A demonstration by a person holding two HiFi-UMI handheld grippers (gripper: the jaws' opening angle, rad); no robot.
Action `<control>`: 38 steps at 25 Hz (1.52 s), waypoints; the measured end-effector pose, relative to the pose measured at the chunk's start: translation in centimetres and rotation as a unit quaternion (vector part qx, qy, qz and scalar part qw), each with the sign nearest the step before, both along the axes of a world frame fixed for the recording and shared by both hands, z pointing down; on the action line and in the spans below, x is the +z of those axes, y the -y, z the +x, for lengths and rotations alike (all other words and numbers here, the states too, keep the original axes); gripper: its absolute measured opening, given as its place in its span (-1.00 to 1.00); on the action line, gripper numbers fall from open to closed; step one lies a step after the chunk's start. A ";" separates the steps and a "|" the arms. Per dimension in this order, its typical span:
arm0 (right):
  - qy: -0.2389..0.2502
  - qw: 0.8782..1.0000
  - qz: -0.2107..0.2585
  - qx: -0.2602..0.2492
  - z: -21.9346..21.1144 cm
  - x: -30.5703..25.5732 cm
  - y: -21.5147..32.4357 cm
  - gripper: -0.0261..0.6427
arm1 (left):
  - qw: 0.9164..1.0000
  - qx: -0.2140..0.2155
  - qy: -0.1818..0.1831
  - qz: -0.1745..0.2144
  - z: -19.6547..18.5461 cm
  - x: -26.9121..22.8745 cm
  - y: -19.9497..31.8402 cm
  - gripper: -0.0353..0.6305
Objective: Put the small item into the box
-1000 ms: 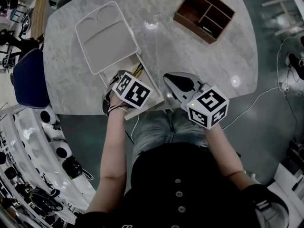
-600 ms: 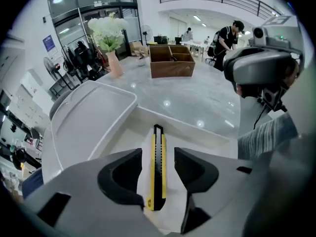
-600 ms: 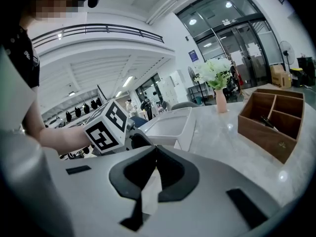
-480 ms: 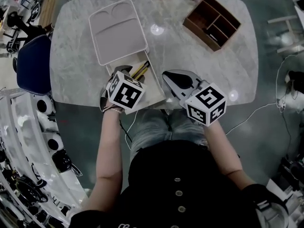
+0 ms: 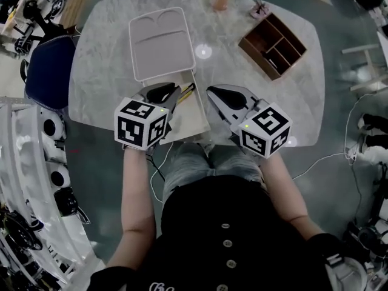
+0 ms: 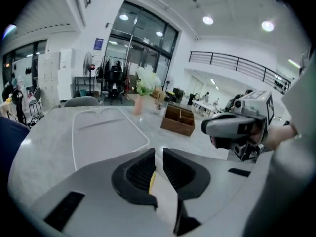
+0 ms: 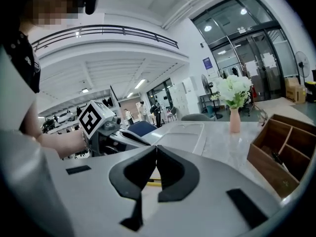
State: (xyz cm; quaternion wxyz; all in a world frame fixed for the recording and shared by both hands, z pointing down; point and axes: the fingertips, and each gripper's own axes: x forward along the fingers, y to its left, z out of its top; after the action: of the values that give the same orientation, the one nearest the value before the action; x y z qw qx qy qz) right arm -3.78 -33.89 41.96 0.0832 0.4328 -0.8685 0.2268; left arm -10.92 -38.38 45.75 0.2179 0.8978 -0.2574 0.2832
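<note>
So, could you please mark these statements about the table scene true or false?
The wooden organizer sits to the right of the pale tray. True.
Yellow sticks lie in the box. True.
The vase of flowers stands inside the box. False: it stands at the table's far edge.
The right gripper is wide open. False: its jaws meet at the tips, with nothing between them.
</note>
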 end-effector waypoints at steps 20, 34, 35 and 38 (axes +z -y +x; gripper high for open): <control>-0.001 0.992 0.094 -0.087 -5.4 -7.5 2.1 -0.91 | 0.970 -0.120 -0.164 0.131 -6.7 -12.5 -1.1 -0.84; 0.008 0.984 0.105 -0.143 -10.4 -8.3 0.9 -0.91 | 0.962 -0.166 -0.179 0.119 -8.9 -11.8 -3.3 -0.84; 0.006 0.984 0.104 -0.147 -10.7 -8.2 0.8 -0.91 | 0.963 -0.169 -0.177 0.111 -9.0 -11.4 -3.4 -0.84; 0.004 0.983 0.099 -0.157 -11.4 -7.8 0.2 -0.92 | 0.964 -0.178 -0.171 0.097 -9.4 -10.5 -4.0 -0.84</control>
State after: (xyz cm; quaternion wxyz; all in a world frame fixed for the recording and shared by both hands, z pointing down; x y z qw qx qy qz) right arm -15.19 -34.12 34.14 0.0715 0.2962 -0.9441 0.1258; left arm -20.32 -34.41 35.26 0.2175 0.8895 -0.3978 0.0563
